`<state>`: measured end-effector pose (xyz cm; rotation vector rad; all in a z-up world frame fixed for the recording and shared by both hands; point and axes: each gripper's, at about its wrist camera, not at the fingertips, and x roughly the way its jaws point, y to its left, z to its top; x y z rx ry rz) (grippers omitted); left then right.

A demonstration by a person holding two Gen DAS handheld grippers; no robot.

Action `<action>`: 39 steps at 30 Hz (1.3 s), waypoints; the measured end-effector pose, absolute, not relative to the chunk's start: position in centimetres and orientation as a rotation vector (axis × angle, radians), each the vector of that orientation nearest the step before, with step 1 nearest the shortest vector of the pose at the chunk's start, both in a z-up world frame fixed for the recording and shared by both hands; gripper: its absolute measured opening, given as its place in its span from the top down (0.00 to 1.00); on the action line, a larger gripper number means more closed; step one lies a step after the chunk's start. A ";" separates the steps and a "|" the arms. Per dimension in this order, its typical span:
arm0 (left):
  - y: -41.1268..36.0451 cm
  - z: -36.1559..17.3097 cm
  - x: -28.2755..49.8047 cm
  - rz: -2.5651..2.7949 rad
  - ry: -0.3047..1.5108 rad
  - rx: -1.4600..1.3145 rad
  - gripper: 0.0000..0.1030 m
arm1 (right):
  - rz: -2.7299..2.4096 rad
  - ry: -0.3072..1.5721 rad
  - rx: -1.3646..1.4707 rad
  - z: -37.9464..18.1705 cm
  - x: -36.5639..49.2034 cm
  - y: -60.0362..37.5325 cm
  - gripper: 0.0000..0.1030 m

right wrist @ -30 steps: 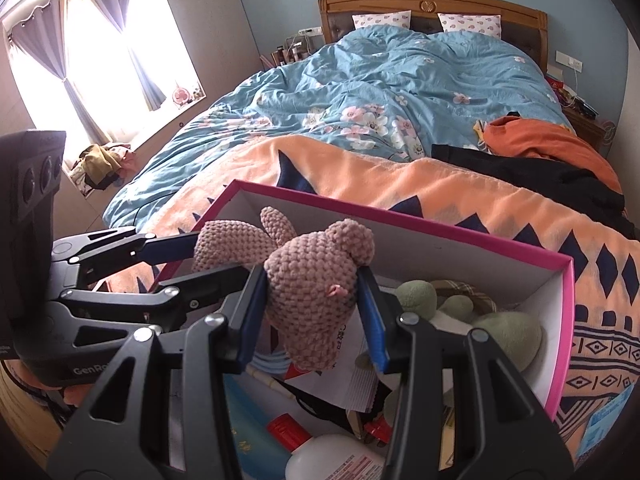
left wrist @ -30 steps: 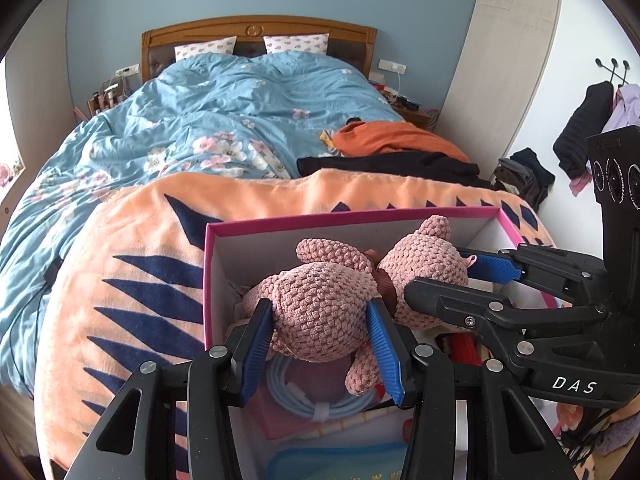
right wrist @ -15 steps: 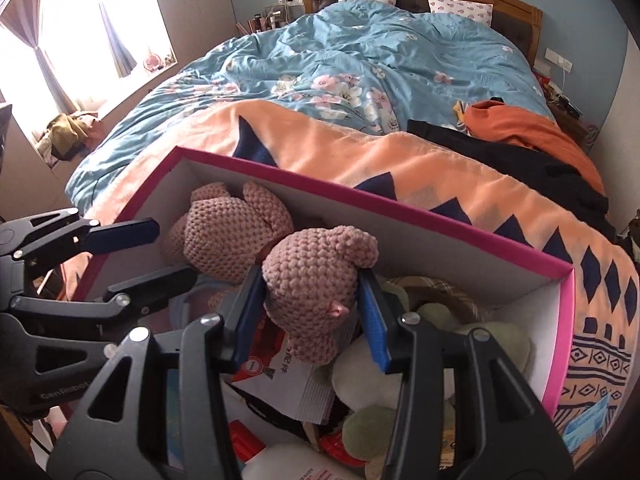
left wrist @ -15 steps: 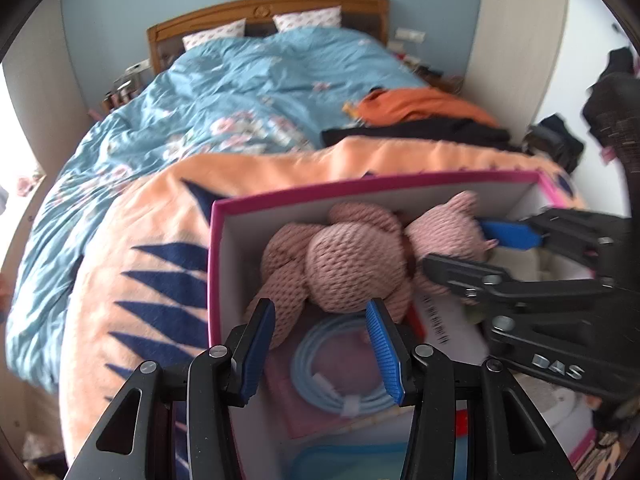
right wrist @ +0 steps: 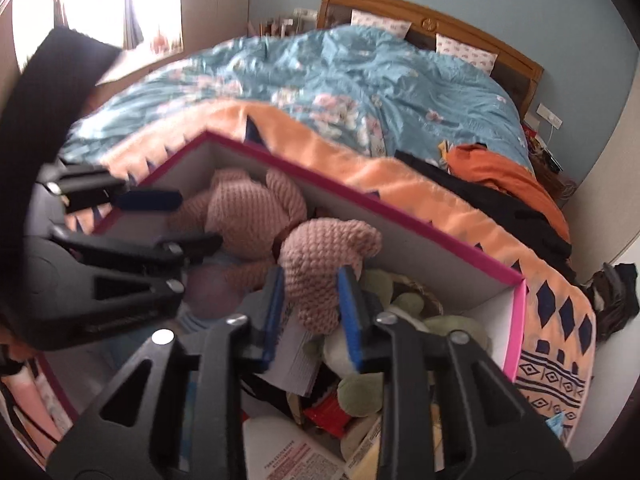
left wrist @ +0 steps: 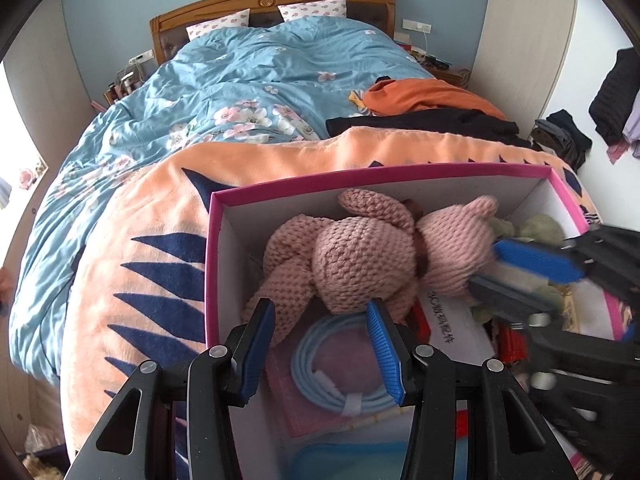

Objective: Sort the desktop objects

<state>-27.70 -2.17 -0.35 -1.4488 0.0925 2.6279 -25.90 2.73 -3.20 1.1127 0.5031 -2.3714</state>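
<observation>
Contents, pink-rimmed box (left wrist: 216, 200) on orange patterned blanket (left wrist: 152, 216) at the foot of the bed; all places given relative to the box.

Pink crocheted plush toy (left wrist: 360, 264): lies inside the box along its far wall, body toward the far left corner, head toward the middle.

Right gripper (right wrist: 310, 312): reaches in over the near side, blue pads on either side of the toy's head; jaws closing with the head between them, pads pressing its sides.

Left gripper (left wrist: 320, 354): over the near left part of the box, jaws apart and holding nothing; the toy's body and one leg lie just beyond its tips.

Light blue coiled cable (left wrist: 332, 368): on a pink pouch on the box floor, nearer than the toy, under the left gripper.

White printed carton (left wrist: 452, 328): box floor, right of the cable.

Green plush (right wrist: 404, 312): right half of the box, beside the toy's head, partly buried among papers and red items.

Blue floral duvet (left wrist: 240, 92): beyond the box, with orange and black clothing on it to the far right.
</observation>
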 end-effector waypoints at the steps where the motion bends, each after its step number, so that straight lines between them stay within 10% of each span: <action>1: -2.1 -0.2 -27.4 2.627 0.084 -1.428 0.53 | -2.361 0.509 1.147 -3.6 -26.3 2.5 0.73; 20: -6.6 6.7 -13.6 2.681 -0.069 -0.991 0.45 | -2.288 0.129 0.987 0.4 -19.3 9.2 0.66; 39: -7.2 2.0 4.8 2.496 -0.036 -1.033 0.38 | -2.022 0.051 0.882 -0.7 1.8 15.1 0.64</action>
